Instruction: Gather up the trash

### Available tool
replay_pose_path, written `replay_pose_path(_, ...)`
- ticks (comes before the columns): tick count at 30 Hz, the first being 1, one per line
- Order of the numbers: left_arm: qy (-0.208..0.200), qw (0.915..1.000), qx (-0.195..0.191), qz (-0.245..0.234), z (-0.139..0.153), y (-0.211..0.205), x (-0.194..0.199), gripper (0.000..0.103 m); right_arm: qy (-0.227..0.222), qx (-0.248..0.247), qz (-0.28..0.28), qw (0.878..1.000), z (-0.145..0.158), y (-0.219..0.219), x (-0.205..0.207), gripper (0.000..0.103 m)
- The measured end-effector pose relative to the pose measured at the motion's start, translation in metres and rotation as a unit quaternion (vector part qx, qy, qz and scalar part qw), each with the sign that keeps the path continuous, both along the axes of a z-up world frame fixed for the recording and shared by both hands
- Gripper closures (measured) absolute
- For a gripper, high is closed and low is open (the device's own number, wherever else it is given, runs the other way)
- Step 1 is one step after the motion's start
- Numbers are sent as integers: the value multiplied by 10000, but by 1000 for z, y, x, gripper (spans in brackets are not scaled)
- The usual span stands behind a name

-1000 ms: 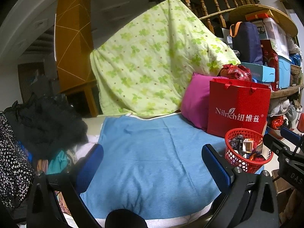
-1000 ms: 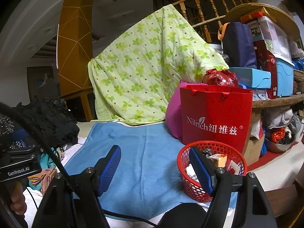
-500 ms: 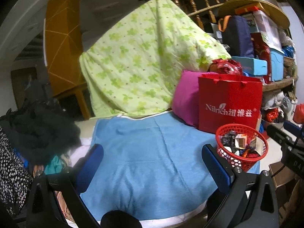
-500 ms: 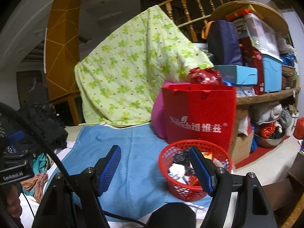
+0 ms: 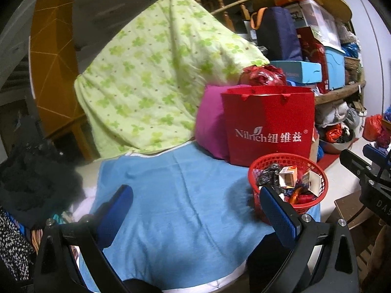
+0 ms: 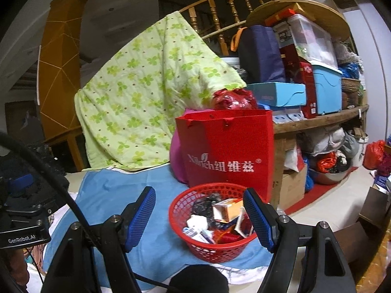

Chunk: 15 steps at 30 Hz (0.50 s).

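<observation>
1. Trash basket (image 6: pixel 215 224), red mesh, on blue towel (image 5: pixel 176 210) at its right edge, before red paper bag (image 6: pixel 227 151); holds wrappers, small cartons
2. Right gripper (image 6: pixel 199 217) and left gripper (image 5: pixel 195 214): both spread wide, empty
3. Step, as judged: searching; towel bare, next calls for finding stray litter
4. Cluttered shelf (image 6: pixel 322 119) behind

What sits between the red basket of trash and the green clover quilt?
In the right wrist view, the red gift bag and a magenta pillow stand between red basket and quilt.
</observation>
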<state>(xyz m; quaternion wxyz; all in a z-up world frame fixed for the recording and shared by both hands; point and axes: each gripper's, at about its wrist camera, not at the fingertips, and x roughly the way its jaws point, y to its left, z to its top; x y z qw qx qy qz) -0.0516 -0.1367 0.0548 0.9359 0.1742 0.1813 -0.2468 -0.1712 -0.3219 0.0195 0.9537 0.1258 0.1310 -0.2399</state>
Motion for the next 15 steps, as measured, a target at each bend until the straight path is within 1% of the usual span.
replay_pose_path(7,96,9995,118,-273,-8,-22,7,1,47,96,-252,9996,-5,-20,-2,25)
replay_pose_path(11,169,9989,101,-422,-11,-30,15,1,123,-42,-352,9993,-4,-22,4,25)
replay_pose_path(13,193,9985,17,-521,-12,-31,21,1,115,-98,-382,9992,-2,-22,11,25)
replay_pose_path(15,322,9981,-150,-502,-14,-25,35,1,113,-165,-348,9992,1,-22,21,25)
